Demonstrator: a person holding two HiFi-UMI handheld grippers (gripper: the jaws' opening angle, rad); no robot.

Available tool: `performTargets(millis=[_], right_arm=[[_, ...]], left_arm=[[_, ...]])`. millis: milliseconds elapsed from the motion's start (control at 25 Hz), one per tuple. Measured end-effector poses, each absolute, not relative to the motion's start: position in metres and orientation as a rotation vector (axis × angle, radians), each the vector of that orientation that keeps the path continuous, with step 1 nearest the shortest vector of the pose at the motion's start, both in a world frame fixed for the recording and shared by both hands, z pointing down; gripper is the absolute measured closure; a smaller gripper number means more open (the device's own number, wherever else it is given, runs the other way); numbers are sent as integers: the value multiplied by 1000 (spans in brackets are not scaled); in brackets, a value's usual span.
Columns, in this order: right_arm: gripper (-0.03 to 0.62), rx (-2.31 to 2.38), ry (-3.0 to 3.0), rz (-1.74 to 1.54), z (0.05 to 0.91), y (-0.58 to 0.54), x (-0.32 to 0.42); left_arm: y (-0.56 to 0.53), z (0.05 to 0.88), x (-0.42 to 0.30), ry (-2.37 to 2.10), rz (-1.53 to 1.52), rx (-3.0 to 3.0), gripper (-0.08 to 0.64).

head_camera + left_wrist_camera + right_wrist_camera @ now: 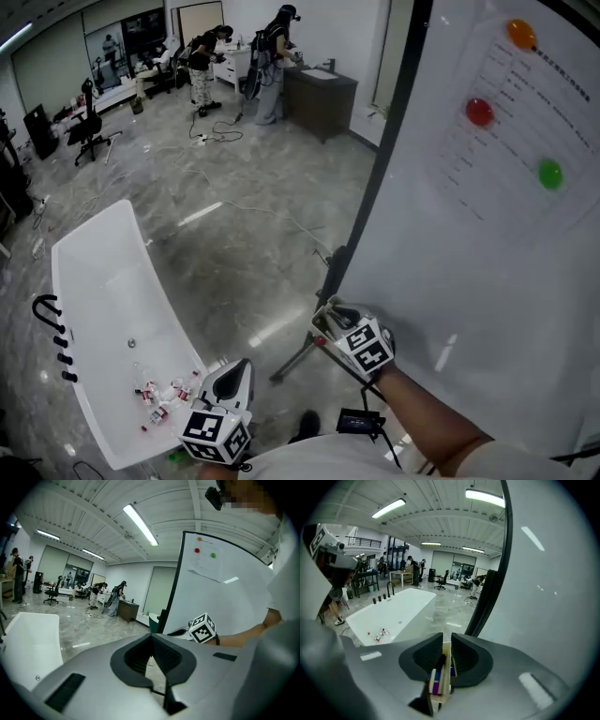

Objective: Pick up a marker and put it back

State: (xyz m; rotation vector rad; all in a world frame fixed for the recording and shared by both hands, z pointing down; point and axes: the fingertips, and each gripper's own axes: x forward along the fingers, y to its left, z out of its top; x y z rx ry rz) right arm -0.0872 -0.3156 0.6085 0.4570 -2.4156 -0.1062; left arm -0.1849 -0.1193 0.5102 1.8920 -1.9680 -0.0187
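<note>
In the right gripper view a marker [440,676] with a white body, a purple and blue band and a dark tip lies lengthwise between the jaws. My right gripper [446,642] is shut on it. In the head view that gripper [325,319] is at the lower left edge of the whiteboard [487,244], beside its black frame. My left gripper [240,367] hangs low by the bathtub, its jaws together with nothing in them; its own view [151,637] looks toward the board and the right gripper [176,632].
A white bathtub [97,246] stands at the left with several small items [164,394] on its bottom. The whiteboard carries a paper sheet with orange [521,34], red [479,112] and green [550,173] magnets. Its stand leg [298,356] crosses the floor. People [272,56] work far behind.
</note>
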Motion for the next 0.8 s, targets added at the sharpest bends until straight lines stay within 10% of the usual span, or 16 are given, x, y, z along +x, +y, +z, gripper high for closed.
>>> performTargets(millis=[800], right_arm=[[516,453,-2197,-158,657,-348,-111]], left_arm=[[-127,530,-187,-2021,-11,1747,556]])
